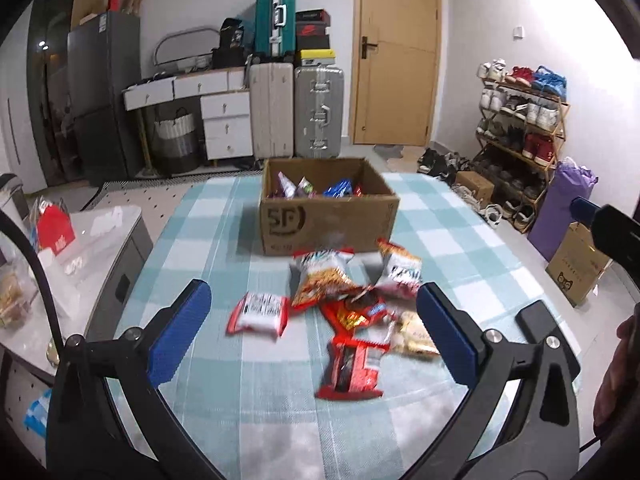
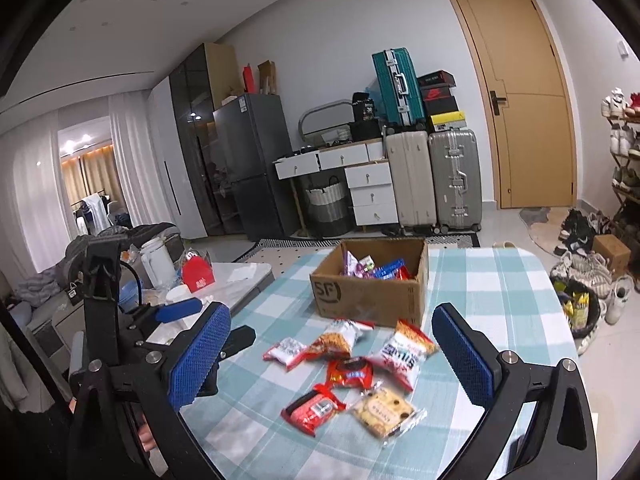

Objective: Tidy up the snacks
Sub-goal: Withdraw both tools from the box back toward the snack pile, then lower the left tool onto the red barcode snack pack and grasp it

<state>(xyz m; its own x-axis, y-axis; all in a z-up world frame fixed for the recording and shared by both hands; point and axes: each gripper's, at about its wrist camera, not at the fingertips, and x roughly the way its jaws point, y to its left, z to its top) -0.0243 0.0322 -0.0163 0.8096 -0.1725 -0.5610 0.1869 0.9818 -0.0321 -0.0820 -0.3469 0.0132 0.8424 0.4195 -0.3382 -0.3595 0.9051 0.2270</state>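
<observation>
My table [image 2: 500, 280] wears a checked cloth; on it sit a cardboard box [image 2: 372, 300] and loose snack packets [image 2: 352, 372].

1. You can read "SF" printed in dark ink on the near side of the cardboard box [image 2: 366, 294], which stands toward the far edge of the table [image 2: 500, 308].
2. A cat-face logo is printed on the brown carton [image 1: 576, 268] on the floor to the right of the table; the characters above it are too small to read.
3. The print on the snack packets [image 2: 348, 372] is too blurred to read.
</observation>
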